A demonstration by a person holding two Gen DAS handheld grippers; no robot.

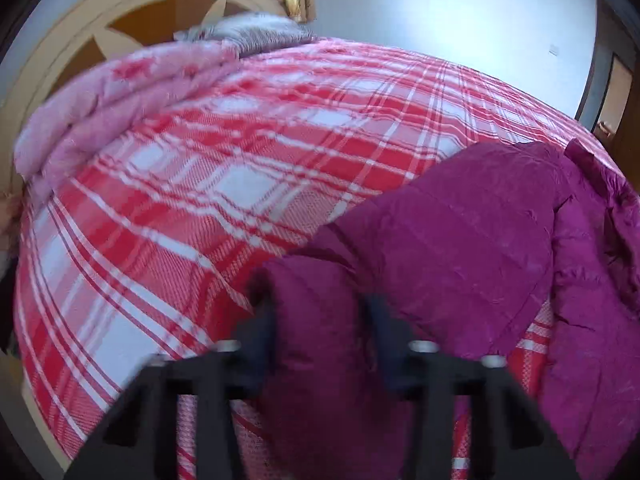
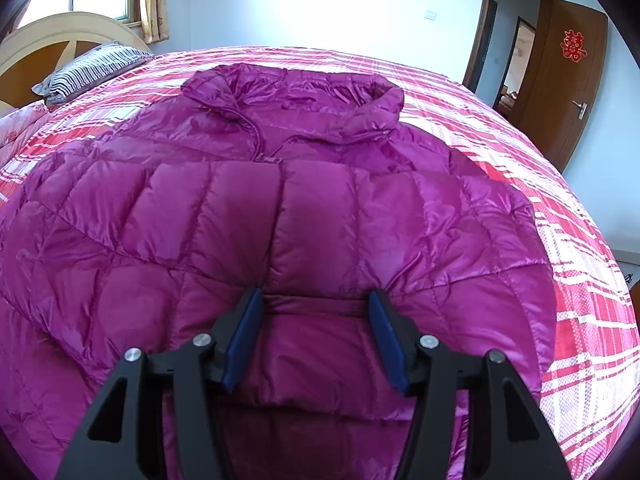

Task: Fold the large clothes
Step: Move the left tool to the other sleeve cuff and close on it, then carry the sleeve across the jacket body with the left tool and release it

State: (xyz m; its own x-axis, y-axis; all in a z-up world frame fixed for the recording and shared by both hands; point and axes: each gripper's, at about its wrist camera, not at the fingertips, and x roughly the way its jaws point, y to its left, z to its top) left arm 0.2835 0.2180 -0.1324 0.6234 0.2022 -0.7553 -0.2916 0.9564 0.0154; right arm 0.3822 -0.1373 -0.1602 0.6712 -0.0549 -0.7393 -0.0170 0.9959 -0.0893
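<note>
A magenta quilted down jacket (image 2: 280,208) lies on the bed, collar (image 2: 292,92) toward the far side. One sleeve (image 2: 320,216) lies folded across the chest. My right gripper (image 2: 316,296) is open, its blue pads (image 2: 244,332) on either side of that sleeve's cuff, resting on the jacket. In the left wrist view the other sleeve (image 1: 440,232) stretches from the jacket body (image 1: 592,280) toward me. My left gripper (image 1: 316,300) has the cuff end of that sleeve between its fingers (image 1: 260,332); the view is blurred.
The bed has a red and white plaid cover (image 1: 200,184). A folded pink quilt (image 1: 120,96) and a striped pillow (image 2: 88,68) lie by the wooden headboard (image 2: 60,36). A brown door (image 2: 572,80) stands open at the far right.
</note>
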